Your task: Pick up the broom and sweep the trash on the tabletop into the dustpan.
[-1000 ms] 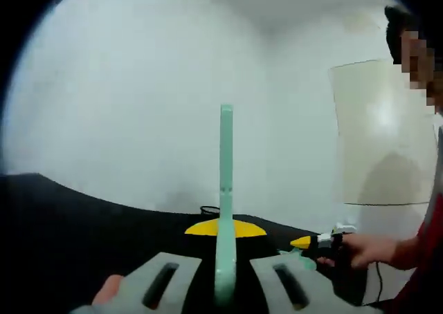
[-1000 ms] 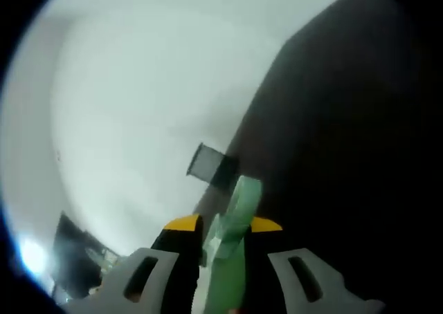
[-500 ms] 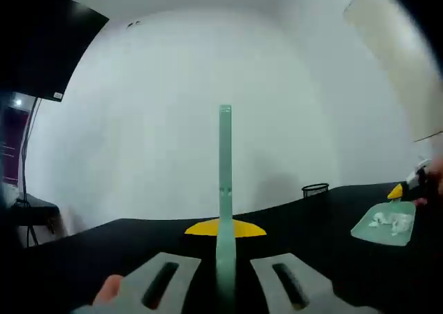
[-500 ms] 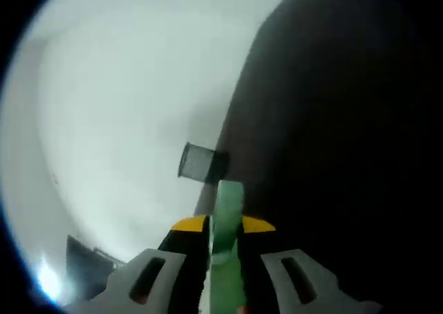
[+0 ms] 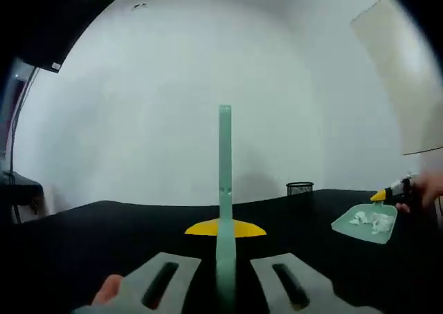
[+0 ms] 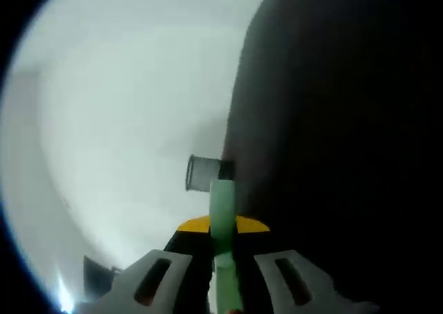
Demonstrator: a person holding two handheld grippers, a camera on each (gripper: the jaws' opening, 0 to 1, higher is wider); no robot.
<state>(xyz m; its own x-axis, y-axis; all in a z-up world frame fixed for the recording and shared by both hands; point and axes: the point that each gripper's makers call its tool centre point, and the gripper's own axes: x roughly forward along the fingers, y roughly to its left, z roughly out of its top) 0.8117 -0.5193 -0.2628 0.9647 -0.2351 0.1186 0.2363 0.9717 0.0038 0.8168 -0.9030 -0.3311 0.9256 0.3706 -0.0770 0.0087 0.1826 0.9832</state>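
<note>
While the left gripper (image 5: pixel 225 286) clamps the broom (image 5: pixel 225 189) pointing to twelve o'clock, the right gripper (image 6: pixel 223 286) grips the dustpan (image 5: pixel 365 223), holding trash (image 5: pixel 370 220), at three o'clock over the table (image 5: pixel 104 245).

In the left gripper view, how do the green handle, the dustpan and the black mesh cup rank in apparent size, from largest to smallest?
1. Green handle, but it is held in the left tool, close to the camera, so its size is exaggerated.
2. Dustpan.
3. Mesh cup, smallest and farthest.

black mesh cup (image 5: pixel 300 188) on black tabletop (image 5: pixel 104 238), white wall (image 5: pixel 173 99)
</note>
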